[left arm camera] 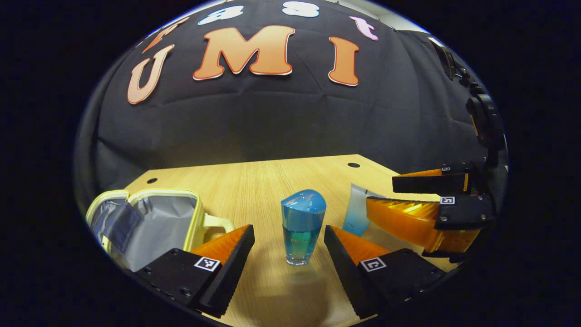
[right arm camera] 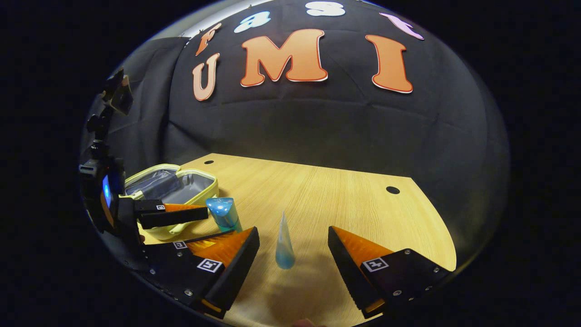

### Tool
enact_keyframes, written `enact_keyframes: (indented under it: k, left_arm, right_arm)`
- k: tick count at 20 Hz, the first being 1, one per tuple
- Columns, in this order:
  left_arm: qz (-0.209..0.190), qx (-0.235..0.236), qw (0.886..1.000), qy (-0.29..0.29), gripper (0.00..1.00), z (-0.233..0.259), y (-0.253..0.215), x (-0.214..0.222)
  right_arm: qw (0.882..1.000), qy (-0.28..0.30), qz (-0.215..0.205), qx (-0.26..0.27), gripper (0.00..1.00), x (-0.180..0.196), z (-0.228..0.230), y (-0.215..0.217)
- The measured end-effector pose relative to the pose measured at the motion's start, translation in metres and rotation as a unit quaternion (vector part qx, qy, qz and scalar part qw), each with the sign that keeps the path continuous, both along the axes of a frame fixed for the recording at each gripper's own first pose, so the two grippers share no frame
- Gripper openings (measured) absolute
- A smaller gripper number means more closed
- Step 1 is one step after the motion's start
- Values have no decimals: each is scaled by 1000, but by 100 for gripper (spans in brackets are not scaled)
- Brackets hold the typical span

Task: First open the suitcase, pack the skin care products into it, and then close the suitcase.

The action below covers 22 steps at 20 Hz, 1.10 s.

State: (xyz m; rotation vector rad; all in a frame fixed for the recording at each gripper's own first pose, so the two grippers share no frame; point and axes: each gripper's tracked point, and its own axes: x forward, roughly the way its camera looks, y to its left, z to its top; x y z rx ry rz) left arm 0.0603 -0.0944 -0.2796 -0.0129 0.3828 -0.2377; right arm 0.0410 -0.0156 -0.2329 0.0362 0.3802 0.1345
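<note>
Already unzipped, suitcase point(left arm camera: 150, 222) lying open at tabletop point(left arm camera: 272, 181) left. Still unpacked: bottle point(left arm camera: 302, 227) upright between wide-spread left tongs point(left arm camera: 289, 254), tube point(right arm camera: 284, 245) standing between wide-spread right tongs point(right arm camera: 294, 259); neither gripped. Remaining: packing, closing.

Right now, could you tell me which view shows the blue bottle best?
The left gripper view: the blue bottle stands upright, whole, between the open fingers. In the right gripper view it is smaller, its base hidden behind a finger.
</note>
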Motion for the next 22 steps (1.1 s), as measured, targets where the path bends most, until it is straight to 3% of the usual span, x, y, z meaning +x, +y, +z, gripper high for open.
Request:
enact_keyframes:
  k: [4, 7, 10, 19, 21, 22]
  left_arm:
    - [-2, -10, 1000, 24, 95, -23, -11, 11]
    - [-8, -19, 999, 36, 65, -31, -15, 12]
    - [-10, -8, 999, 36, 48, -32, -15, 17]
    - [25, -18, 999, 19, 46, 2, 9, 18]
    - [33, -15, 999, 14, 46, 14, 18, 18]
    - [36, -15, 999, 11, 46, 20, 22, 18]
  right_arm:
    - [1000, 11, 5, -2, 96, 1, -15, -1]
    - [1000, 20, 12, -3, 96, 3, -23, 0]
    - [999, 25, 21, -4, 96, 4, -31, 3]
    - [997, 48, 46, 24, 95, 20, -57, 19]
    - [996, 62, 56, 31, 91, 21, -66, 25]
    - [995, 67, 59, 32, 83, 20, -70, 28]
